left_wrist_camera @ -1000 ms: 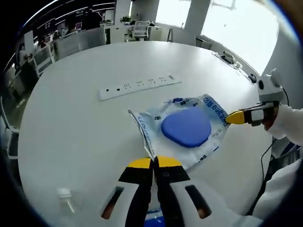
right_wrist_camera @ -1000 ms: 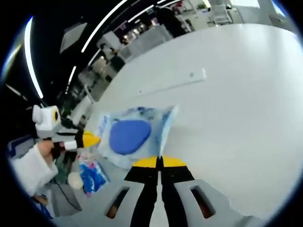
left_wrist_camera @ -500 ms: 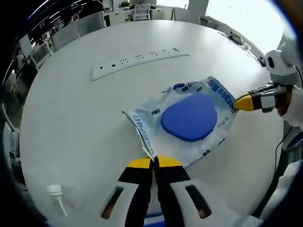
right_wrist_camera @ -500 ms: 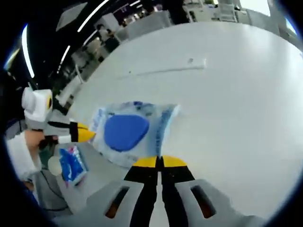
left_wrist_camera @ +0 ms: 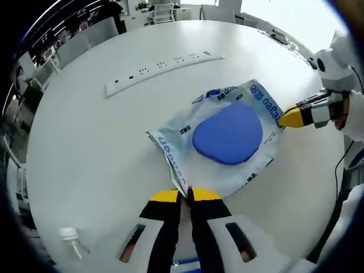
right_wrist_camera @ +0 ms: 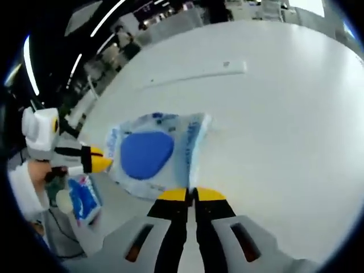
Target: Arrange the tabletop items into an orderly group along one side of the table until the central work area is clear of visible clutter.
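Left gripper view
Surface: a round white surface [left_wrist_camera: 85,131], bare and glossy over most of its width.
Package: a clear plastic package [left_wrist_camera: 224,145] with blue print and a blue oval pad inside, lying near the middle of the surface, toward the person.
Left tool: the left tool [left_wrist_camera: 182,196] has its yellow-tipped jaws together, clamped on the near edge of the package.
Right tool: the right tool [left_wrist_camera: 291,116] comes in from the right with its yellow tip at the far edge of the package; a hand in a white sleeve holds it.
Power strip: a long white power strip [left_wrist_camera: 162,74] lies flat beyond the package, well apart from it.
Bottle: a small clear bottle [left_wrist_camera: 71,238] with a white cap lies near the surface's edge.
Room: chairs and desks beyond the far rim, bright windows at the upper right.

Right gripper view
Package: the same package [right_wrist_camera: 153,156] lies ahead of the jaws.
Right tool: the right tool [right_wrist_camera: 191,194] has its jaws together on the package's edge.
Left tool: the left tool [right_wrist_camera: 99,165] touches the opposite edge.
Power strip: it lies [right_wrist_camera: 199,73] across the far part of the surface [right_wrist_camera: 284,125].
Blue pack: a small blue pack [right_wrist_camera: 82,199] sits below the left tool, past the surface's rim.
Room: dim, with ceiling light strips.
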A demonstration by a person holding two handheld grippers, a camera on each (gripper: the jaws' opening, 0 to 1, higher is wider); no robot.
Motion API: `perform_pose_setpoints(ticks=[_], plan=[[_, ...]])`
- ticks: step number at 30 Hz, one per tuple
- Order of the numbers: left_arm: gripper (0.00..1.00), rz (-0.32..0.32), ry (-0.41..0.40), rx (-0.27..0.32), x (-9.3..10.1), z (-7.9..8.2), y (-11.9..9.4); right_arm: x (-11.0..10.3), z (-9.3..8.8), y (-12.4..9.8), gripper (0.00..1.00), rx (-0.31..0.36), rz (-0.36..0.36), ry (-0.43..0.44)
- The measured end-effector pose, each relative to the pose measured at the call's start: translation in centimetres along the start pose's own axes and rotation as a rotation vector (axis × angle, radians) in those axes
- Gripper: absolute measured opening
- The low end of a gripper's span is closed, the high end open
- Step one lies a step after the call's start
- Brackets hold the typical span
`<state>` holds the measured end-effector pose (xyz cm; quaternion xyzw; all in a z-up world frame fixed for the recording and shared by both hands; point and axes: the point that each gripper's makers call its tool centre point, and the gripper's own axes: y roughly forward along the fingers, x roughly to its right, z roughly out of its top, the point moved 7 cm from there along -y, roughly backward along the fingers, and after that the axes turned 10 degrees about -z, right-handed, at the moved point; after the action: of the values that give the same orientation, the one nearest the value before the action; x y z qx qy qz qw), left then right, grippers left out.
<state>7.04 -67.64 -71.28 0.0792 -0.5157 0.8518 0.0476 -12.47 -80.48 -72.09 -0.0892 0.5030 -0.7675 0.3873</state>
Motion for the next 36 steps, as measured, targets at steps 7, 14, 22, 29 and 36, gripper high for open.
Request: perform_pose_setpoints(ticks=[7,14,22,29,36], plan=[[0.10,0.017,0.007,0.006,-0.2,0.1,-0.3,-0.4,0.0,-0.2,0.03,0.019,-0.012,-0.051],[0.29,0.026,-0.013,0.063,-0.3,0.6,-1.6,-0.3,0.8,-1.1,0.19,0.084,-0.013,-0.026],[0.38,-0.022,-0.050,0.240,0.7,1.3,-4.4,-1.6,1.8,-3.8,0.24,0.230,0.097,-0.153],[0.42,-0.009,-0.073,0.384,2.3,0.7,-7.8,-1.6,0.6,-7.5,0.26,0.341,0.152,-0.119],[0.47,-0.006,-0.065,0.438,4.5,-1.2,-10.2,-1.7,-0.2,-11.5,0.31,0.438,0.214,0.003]])
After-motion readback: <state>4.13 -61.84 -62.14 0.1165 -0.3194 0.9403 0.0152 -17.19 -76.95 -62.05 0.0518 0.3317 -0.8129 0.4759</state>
